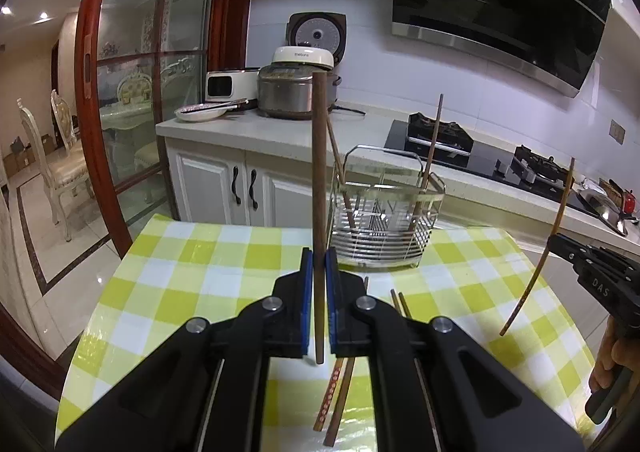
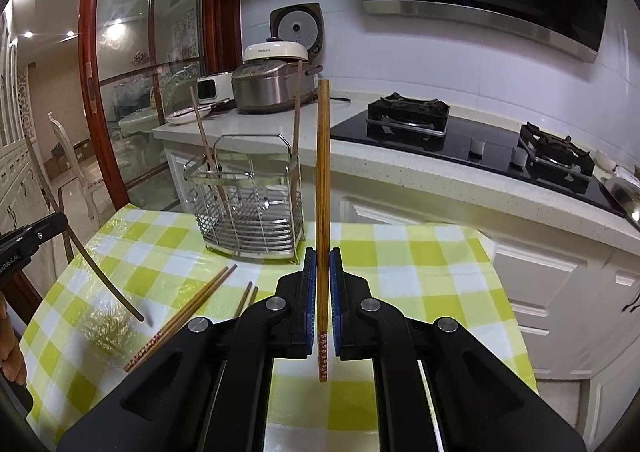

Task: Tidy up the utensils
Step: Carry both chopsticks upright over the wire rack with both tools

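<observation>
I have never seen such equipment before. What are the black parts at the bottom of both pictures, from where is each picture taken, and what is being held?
No robot here: a person holds a two-finger gripper in each hand, each with a camera looking along its fingers. One picture comes from the left gripper, shut on a dark brown chopstick. The other comes from the right gripper, shut on a lighter patterned chopstick. Both chopsticks stand roughly upright. On the checked tablecloth stands a wire utensil basket with two chopsticks inside; four loose chopsticks lie beside it.
</observation>
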{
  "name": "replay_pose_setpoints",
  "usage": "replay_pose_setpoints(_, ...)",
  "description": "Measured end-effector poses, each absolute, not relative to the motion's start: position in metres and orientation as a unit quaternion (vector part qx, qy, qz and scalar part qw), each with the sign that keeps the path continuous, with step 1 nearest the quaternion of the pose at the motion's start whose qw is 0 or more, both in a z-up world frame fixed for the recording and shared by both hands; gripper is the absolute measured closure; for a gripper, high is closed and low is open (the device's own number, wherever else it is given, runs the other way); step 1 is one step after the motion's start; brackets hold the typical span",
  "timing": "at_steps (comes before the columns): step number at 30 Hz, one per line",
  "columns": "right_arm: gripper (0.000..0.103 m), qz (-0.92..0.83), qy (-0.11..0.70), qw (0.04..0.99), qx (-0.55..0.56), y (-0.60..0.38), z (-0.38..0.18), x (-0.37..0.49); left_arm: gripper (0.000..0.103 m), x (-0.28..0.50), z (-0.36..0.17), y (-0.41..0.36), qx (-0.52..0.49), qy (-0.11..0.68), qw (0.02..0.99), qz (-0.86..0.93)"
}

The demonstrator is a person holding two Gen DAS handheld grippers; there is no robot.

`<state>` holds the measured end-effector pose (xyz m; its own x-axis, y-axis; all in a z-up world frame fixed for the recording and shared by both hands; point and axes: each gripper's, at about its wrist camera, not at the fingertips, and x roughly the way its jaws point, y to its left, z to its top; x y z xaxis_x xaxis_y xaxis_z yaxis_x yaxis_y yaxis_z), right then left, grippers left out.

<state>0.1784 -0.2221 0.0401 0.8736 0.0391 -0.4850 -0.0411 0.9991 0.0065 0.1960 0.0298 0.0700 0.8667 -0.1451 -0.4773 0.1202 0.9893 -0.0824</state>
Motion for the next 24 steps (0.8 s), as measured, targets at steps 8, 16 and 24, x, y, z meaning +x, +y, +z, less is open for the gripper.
replay_pose_setpoints(8, 0.096, 0.02, 0.221, 0.975, -0.003, -0.213, 0.068, 0.194, 0.096, 0.211, 0.096, 0.024, -0.025, 0.226, 0.971, -0.078)
replay_pose_setpoints(16, 0.096, 0.035, 0.19, 0.981, 0.001, -0.201, 0.113, 0.225, 0.096, 0.235, 0.141, 0.014, -0.017, 0.187, 0.978, -0.089)
replay_pose_setpoints(24, 0.096, 0.047, 0.163, 0.985, -0.005, -0.186, 0.151, 0.256, 0.096, 0.264, 0.18, -0.002, -0.011, 0.155, 0.983, -0.102)
